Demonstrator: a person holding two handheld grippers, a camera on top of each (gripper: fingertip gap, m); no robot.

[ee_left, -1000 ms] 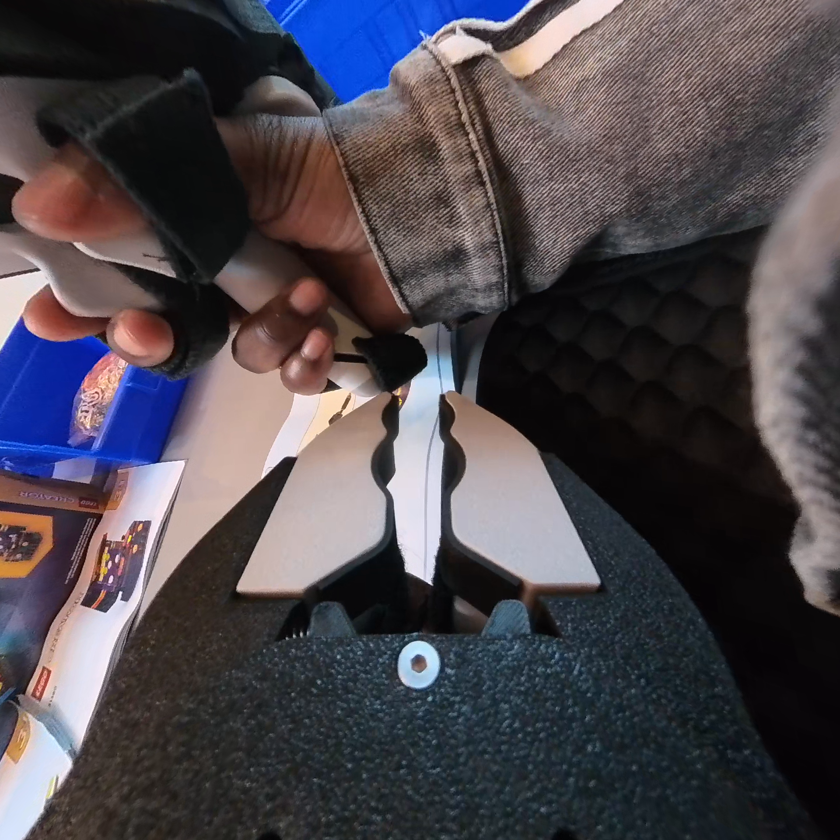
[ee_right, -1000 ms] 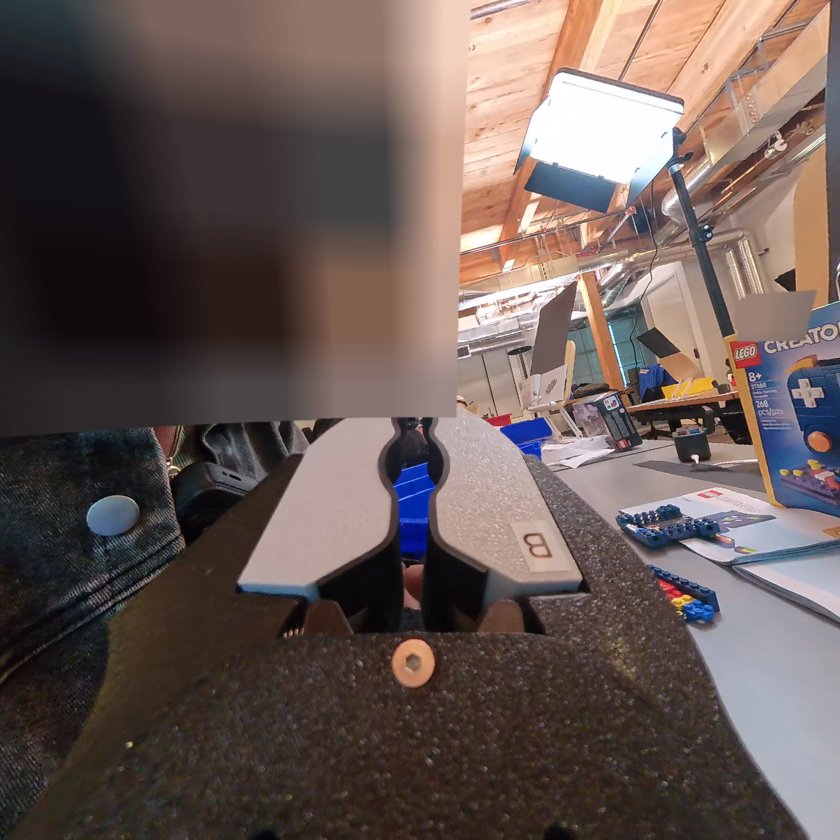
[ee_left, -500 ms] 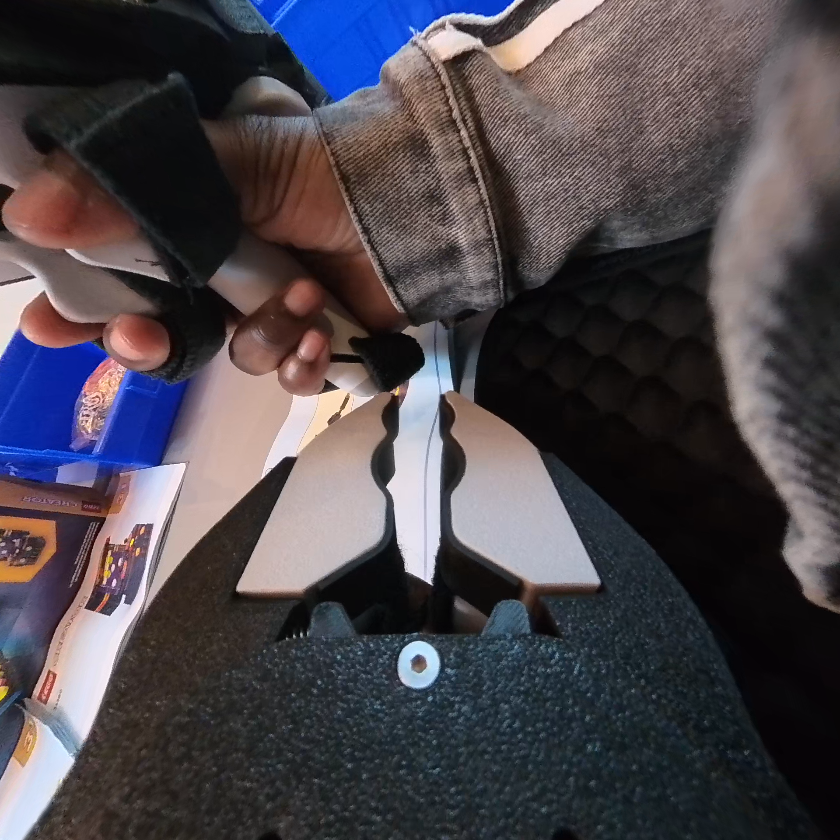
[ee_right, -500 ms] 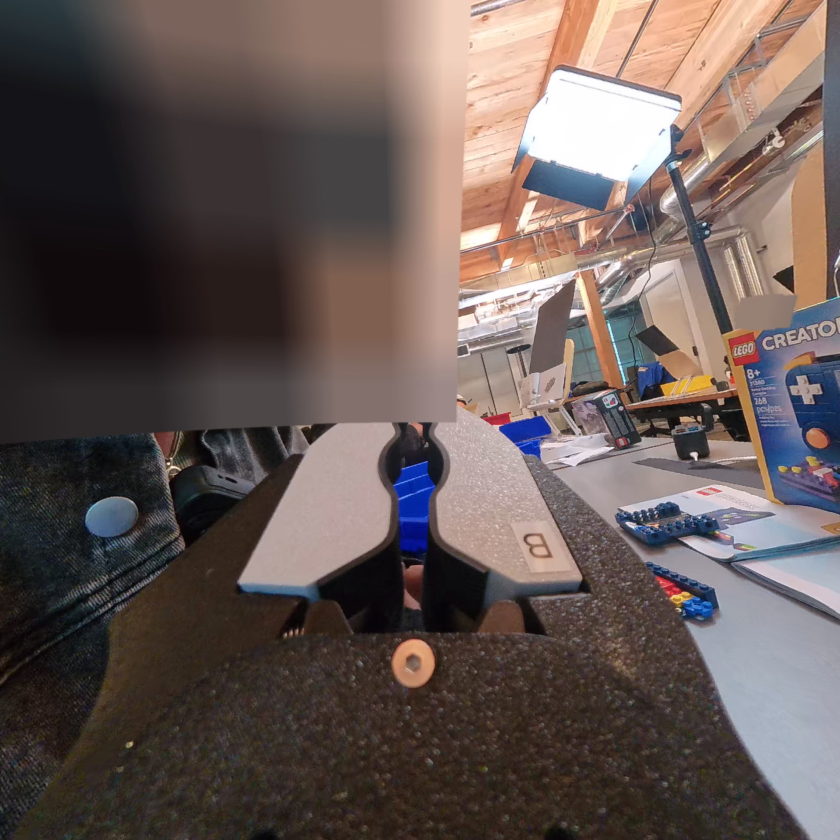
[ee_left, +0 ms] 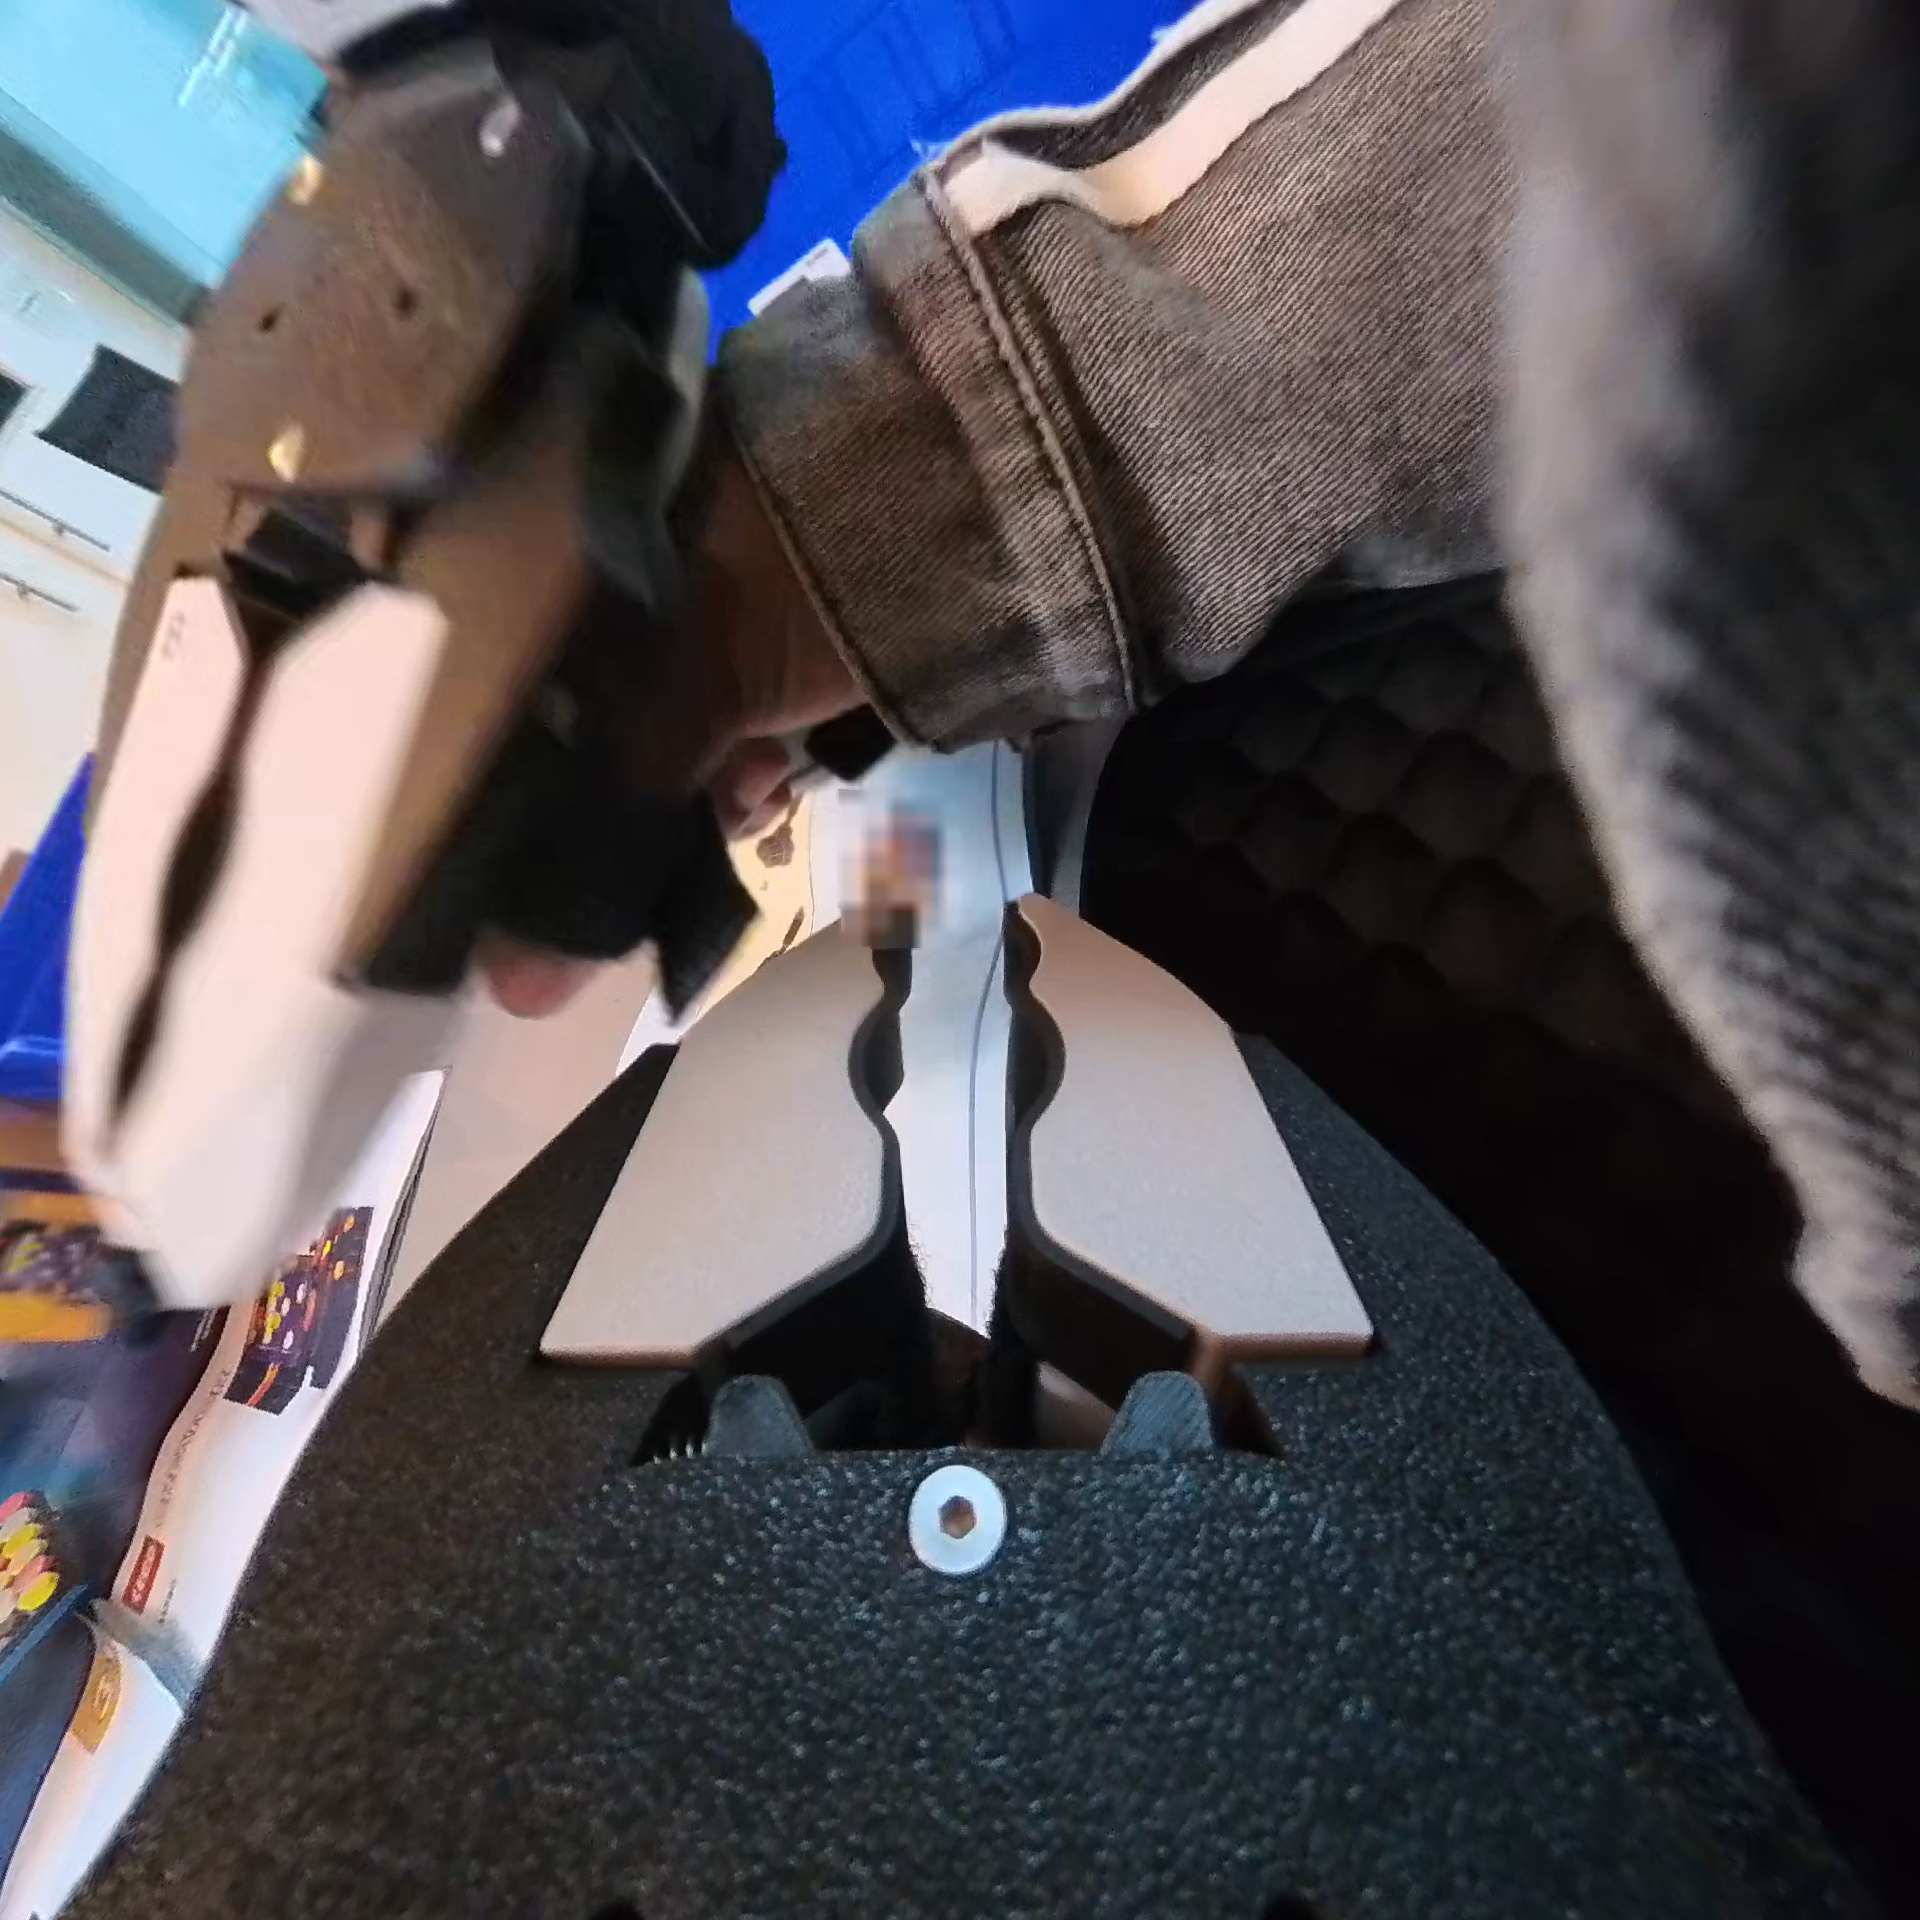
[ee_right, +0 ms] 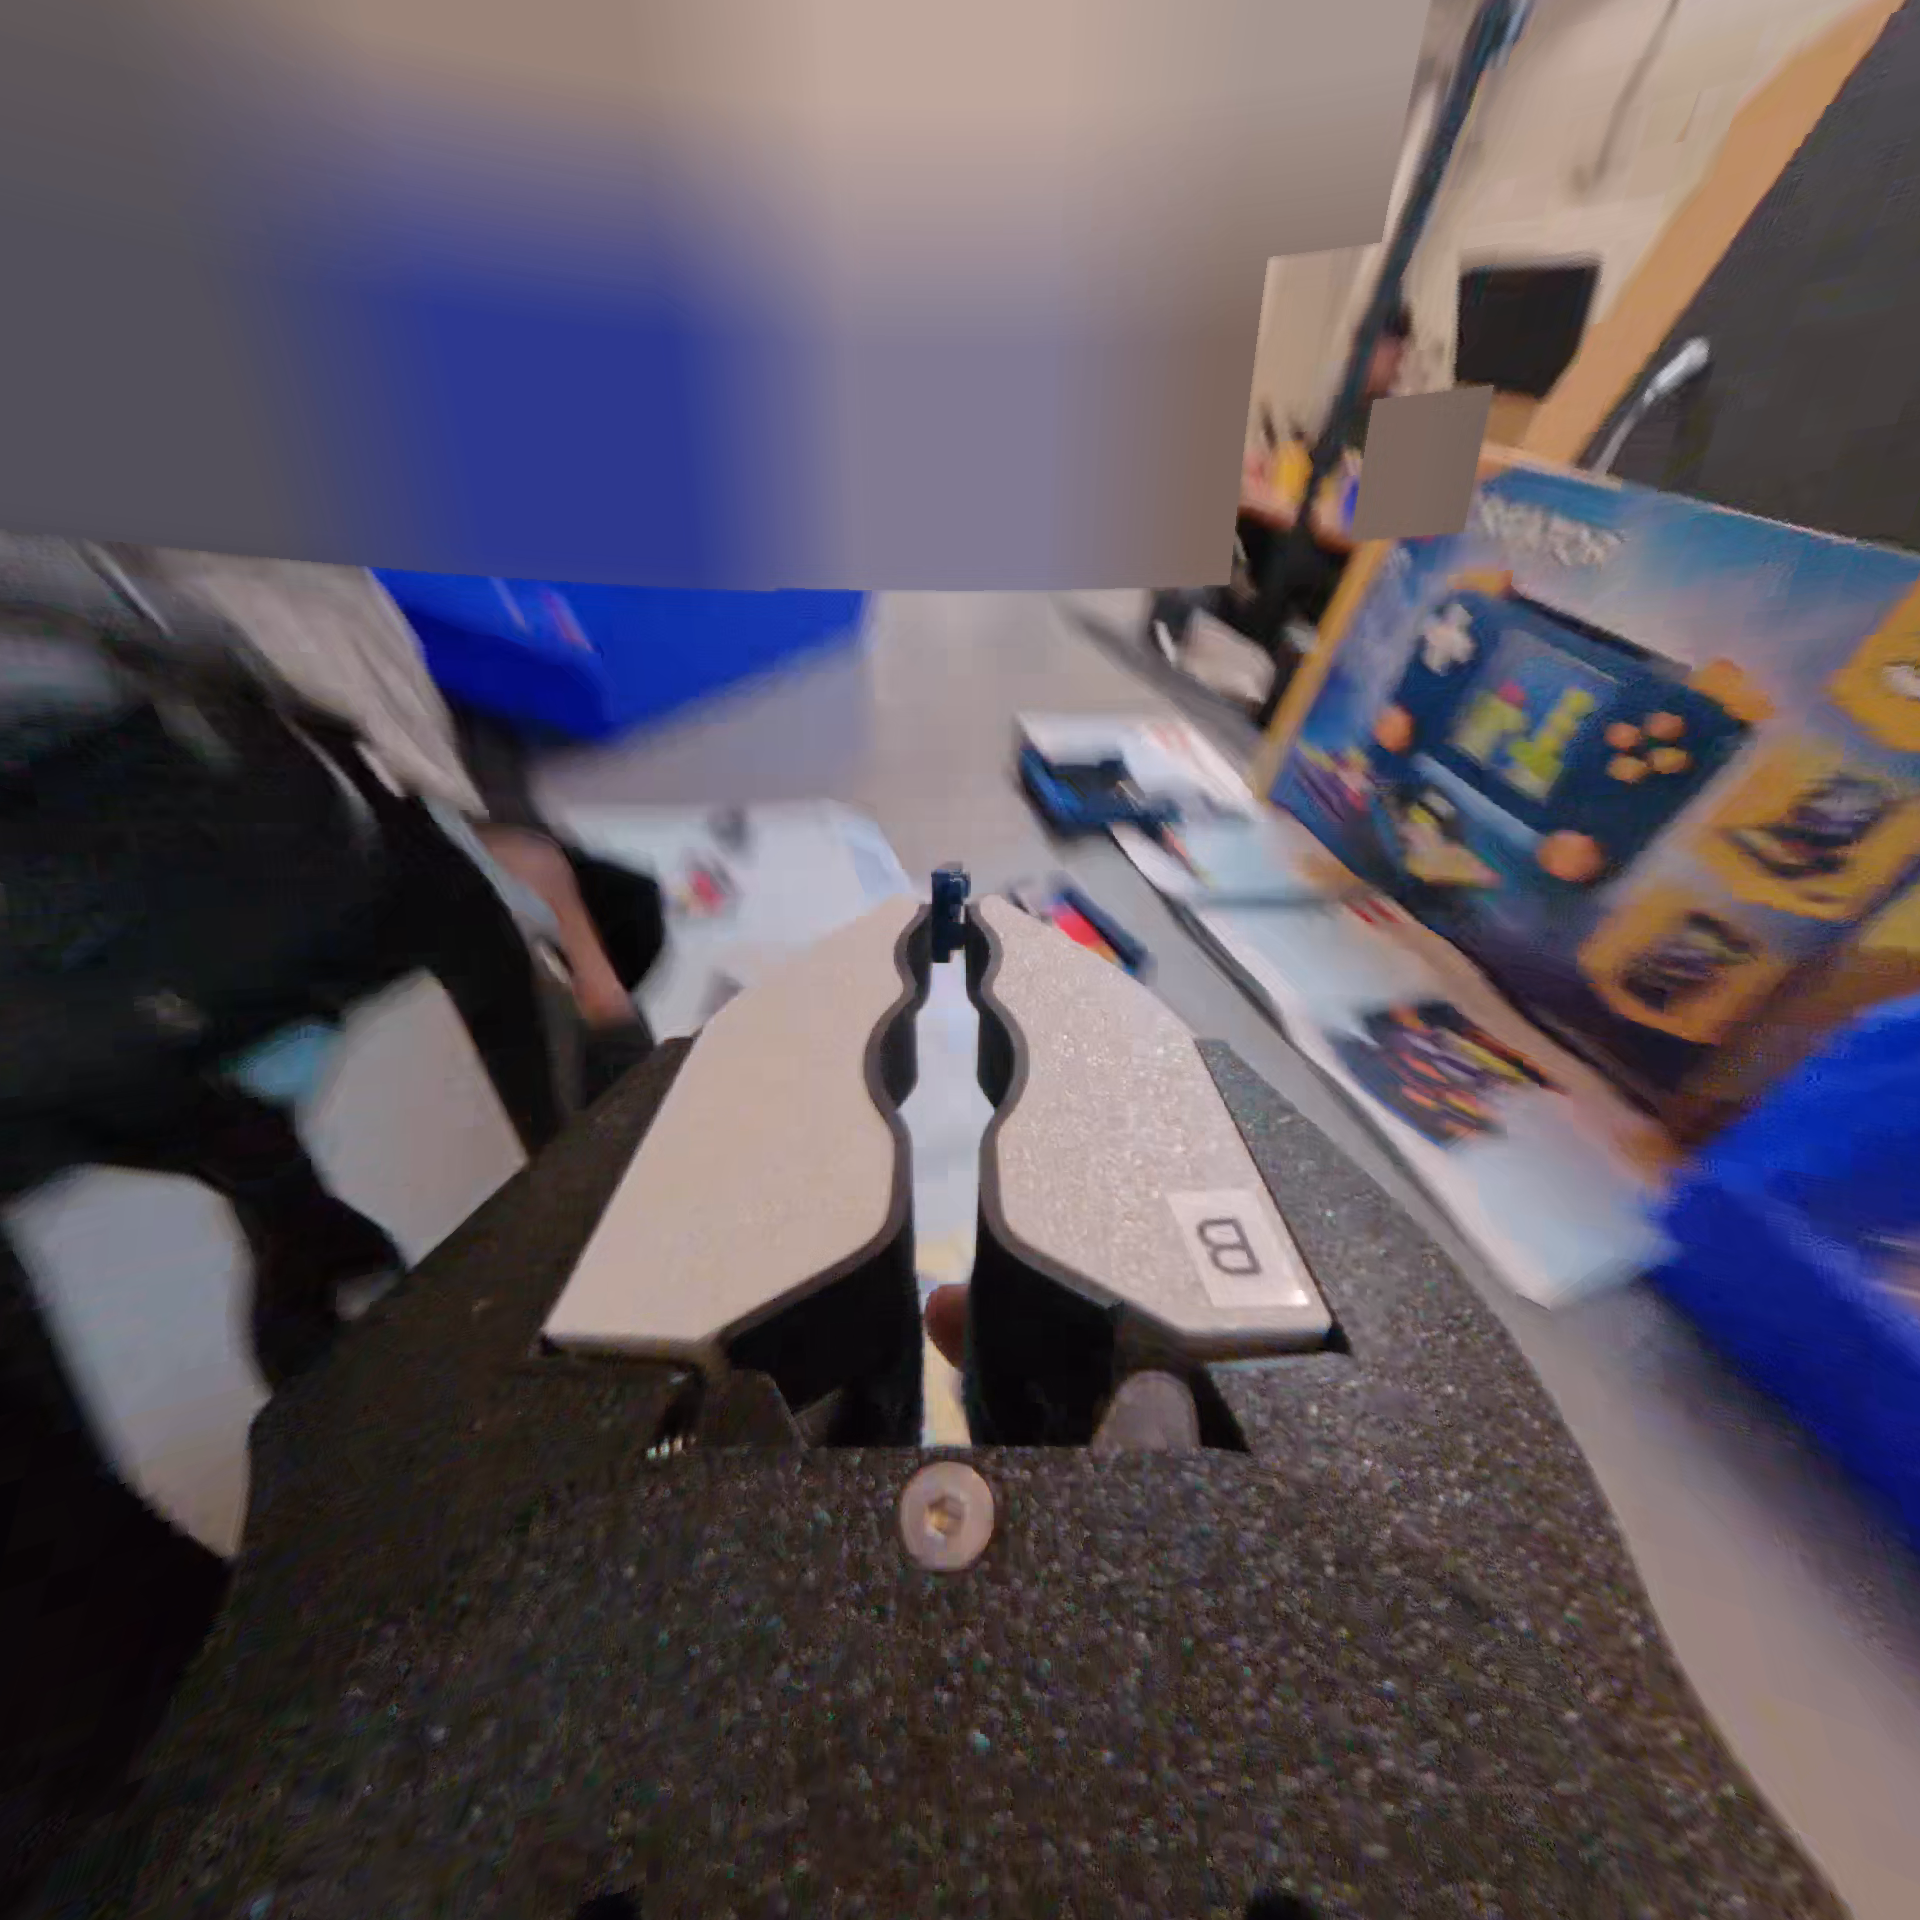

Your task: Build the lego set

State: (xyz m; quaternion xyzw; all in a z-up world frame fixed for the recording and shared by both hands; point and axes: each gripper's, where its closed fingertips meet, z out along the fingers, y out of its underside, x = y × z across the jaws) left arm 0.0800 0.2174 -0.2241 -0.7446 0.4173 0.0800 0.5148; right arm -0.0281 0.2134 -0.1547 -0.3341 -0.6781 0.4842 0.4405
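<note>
**A:** Right gripper (ee_right: 951, 914) first: smooth grey fingers with wavy inner edges, set in a grainy black body, and a small dark-blue brick piece (ee_right: 949, 916) pinched upright at the very tips, pads pressed to its sides.

**B:** Left gripper (ee_left: 956, 925) has the same scalloped fingers, but they stand apart with nothing between them; only pale paper (ee_left: 951, 1122) with a thin line shows through the gap.

**A:** The left view alone shows the other gripper from outside, blurred at far left, beside a grey denim cuff (ee_left: 966, 468) and black quilted fabric (ee_left: 1403, 883).

**B:** And only the right view gives the glossy blue-and-yellow toy box (ee_right: 1558, 748) standing on the grey table (ee_right: 935, 707), with a blue brick plate (ee_right: 1081, 779) lying on a booklet.

**A:** Everything there is smeared; the blue bin (ee_right: 623, 644) is cut off at the top.
</note>
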